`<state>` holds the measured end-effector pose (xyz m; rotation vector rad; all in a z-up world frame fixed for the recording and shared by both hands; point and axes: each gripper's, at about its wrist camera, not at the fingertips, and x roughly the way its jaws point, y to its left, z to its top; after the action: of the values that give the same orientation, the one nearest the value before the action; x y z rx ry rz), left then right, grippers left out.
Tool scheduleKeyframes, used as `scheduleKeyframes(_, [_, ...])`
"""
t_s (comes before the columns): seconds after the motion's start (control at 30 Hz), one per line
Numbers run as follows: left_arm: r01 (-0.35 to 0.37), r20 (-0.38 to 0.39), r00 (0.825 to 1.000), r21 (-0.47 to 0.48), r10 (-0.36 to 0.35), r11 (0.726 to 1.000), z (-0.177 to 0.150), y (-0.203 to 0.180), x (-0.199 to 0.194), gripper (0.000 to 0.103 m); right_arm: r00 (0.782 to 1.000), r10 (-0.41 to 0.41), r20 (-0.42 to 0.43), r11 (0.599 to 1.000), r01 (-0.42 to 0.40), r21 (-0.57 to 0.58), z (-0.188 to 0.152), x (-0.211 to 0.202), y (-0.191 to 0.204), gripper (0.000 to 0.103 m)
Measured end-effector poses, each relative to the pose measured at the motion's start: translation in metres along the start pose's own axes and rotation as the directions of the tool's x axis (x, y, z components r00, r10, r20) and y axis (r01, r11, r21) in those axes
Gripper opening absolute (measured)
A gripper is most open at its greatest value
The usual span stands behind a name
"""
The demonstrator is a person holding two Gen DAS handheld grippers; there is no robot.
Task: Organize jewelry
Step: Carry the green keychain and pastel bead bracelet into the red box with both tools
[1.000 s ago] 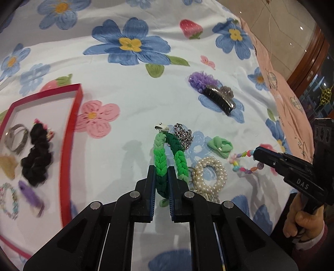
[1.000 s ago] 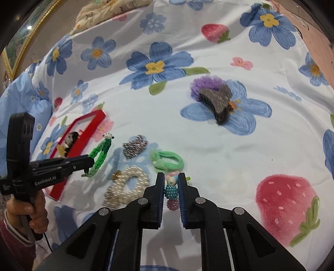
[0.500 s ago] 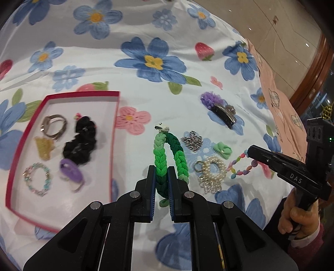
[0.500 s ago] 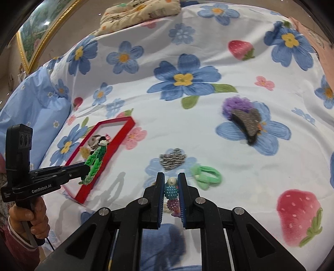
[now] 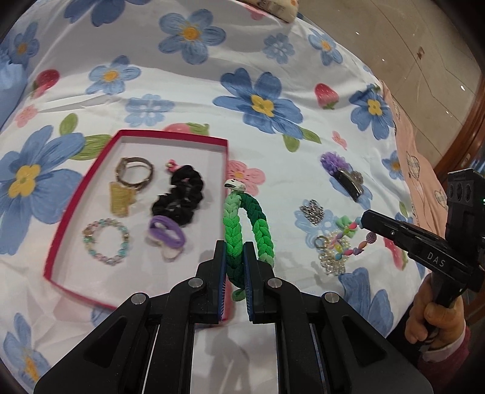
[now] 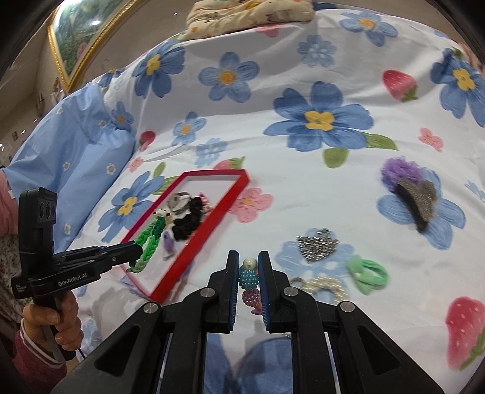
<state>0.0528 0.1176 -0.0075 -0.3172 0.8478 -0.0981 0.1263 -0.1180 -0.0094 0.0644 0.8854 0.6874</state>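
Note:
My left gripper [image 5: 233, 257] is shut on a green braided bracelet [image 5: 257, 224] and holds it in the air by the right edge of the red tray [image 5: 75, 194]. The same bracelet [image 6: 150, 242] shows in the right wrist view over the tray [image 6: 206, 230]. My right gripper [image 6: 248, 272] is shut on a colourful bead bracelet [image 6: 249, 280], which hangs from it in the left wrist view [image 5: 348, 242]. The tray holds a black scrunchie [image 5: 180, 198], a purple hair tie [image 5: 165, 236], a bead bracelet [image 5: 106, 242], a ring [image 5: 135, 174] and a yellow piece [image 5: 121, 200].
On the flowered sheet lie a silver heart clip [image 6: 316, 244], a light green hair tie [image 6: 366, 272], a pearl bracelet [image 6: 321, 286] and a dark hair clip with purple fluff [image 6: 412, 197]. A blue pillow [image 6: 69, 145] lies at the left, a patterned cushion [image 6: 248, 12] at the back.
Both grippers have lifted off the sheet with their bracelets. The left one has carried the green bracelet leftward to the tray's edge. The whole tray has come into view.

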Motion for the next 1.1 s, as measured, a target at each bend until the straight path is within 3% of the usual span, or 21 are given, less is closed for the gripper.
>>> scheduleKeyframes(0.6, [-0.090,0.024,0.995,-0.125,0.094,0.988,-0.016,0.073,-0.028,0.009,0.988,0.146,-0.057,0.984,-0.151,-0.092,0.015,0.049,0.081,0.012])
scheduleKeyframes(1.1, [-0.131,-0.002,0.991,-0.192,0.133,0.973,-0.019,0.115,-0.022,0.009,0.966,0.225,-0.123,0.961,-0.242,-0.138,0.020,0.098,0.130,0.012])
